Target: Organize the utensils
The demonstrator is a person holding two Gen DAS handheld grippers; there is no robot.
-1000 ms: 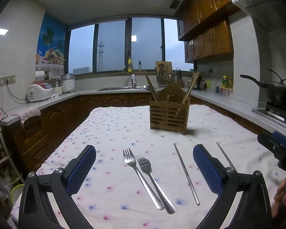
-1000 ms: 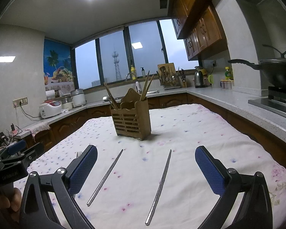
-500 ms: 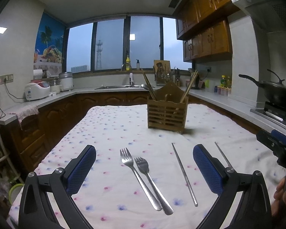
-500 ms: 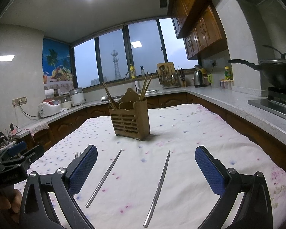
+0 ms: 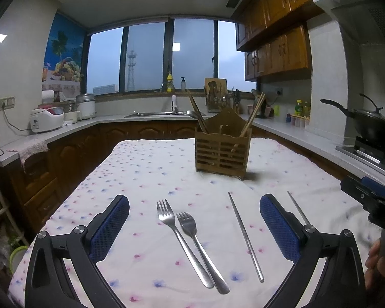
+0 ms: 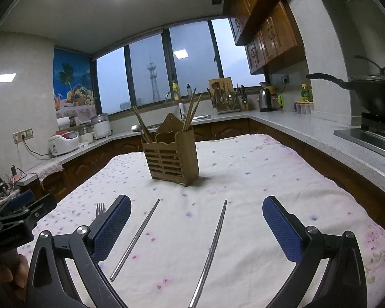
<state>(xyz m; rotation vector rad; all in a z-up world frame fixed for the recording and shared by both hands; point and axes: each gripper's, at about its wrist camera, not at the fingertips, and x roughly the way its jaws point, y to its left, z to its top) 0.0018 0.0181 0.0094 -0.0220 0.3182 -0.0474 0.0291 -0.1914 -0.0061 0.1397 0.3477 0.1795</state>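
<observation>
Two metal forks lie side by side on the flowered tablecloth: a longer one (image 5: 182,241) and a shorter one (image 5: 200,246). Two metal chopsticks lie to their right: one (image 5: 245,236) (image 6: 136,238) nearer the forks, the other (image 5: 297,208) (image 6: 210,251) farther right. A wooden slatted utensil holder (image 5: 222,151) (image 6: 173,159) stands behind them with wooden chopsticks and a spoon in it. My left gripper (image 5: 193,223) is open and empty, above the forks. My right gripper (image 6: 196,225) is open and empty, above the two chopsticks.
The table's cloth (image 5: 146,169) hangs over the left edge. Kitchen counters run around the table, with rice cookers (image 5: 47,119) at the left, a sink (image 5: 151,114) at the back and a black wok (image 5: 372,127) on the stove at the right.
Both grippers stay open. The views have shifted only slightly; the utensils have not moved.
</observation>
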